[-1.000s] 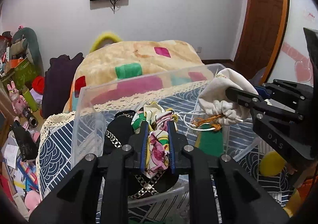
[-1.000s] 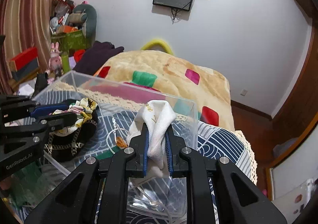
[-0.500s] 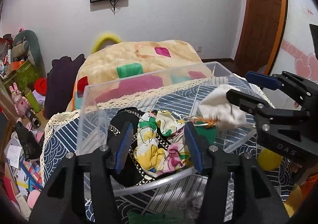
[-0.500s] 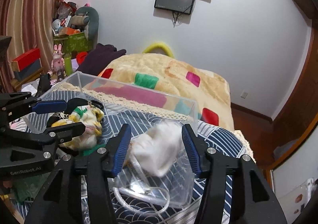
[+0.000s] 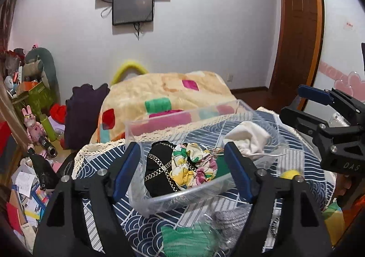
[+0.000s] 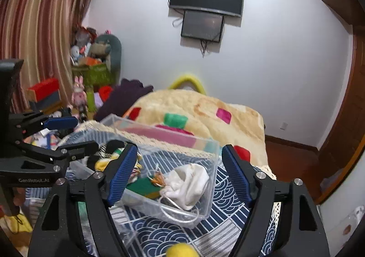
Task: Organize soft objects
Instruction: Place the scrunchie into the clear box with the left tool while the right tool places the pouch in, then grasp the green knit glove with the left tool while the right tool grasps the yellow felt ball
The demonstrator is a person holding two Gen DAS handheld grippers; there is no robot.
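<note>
Left wrist view: the left gripper (image 5: 182, 170) stood with its blue pads spread wide, its jaws having just been opening, nothing pinched between them. Beyond them sat the clear plastic bin (image 5: 182, 197) on a navy patterned cloth (image 5: 136, 229). In the bin lay a floral scarf (image 5: 191, 168) bunched against a black chain-trimmed piece (image 5: 157, 170), with a white drawstring pouch (image 5: 246, 138) at the bin's far right end. This view alone showed a green knit item (image 5: 189, 241) and a grey one (image 5: 230, 218) on the cloth outside the bin, near the camera. The right gripper (image 5: 294, 106) appeared at the right edge, apart from the bin.

From the right wrist, the right gripper (image 6: 178, 174) was likewise spread, jaws just opened, empty. The pouch (image 6: 191, 184) showed plainly here: crumpled cream fabric, neck cinched, orange tassel (image 6: 157, 180) beside it, white cord (image 6: 180, 217) looped along the bin's near wall. The scarf (image 6: 103, 164) was mostly hidden behind the left gripper (image 6: 75, 133). A yellow ball (image 6: 180, 251) sat at the bottom edge.
</note>
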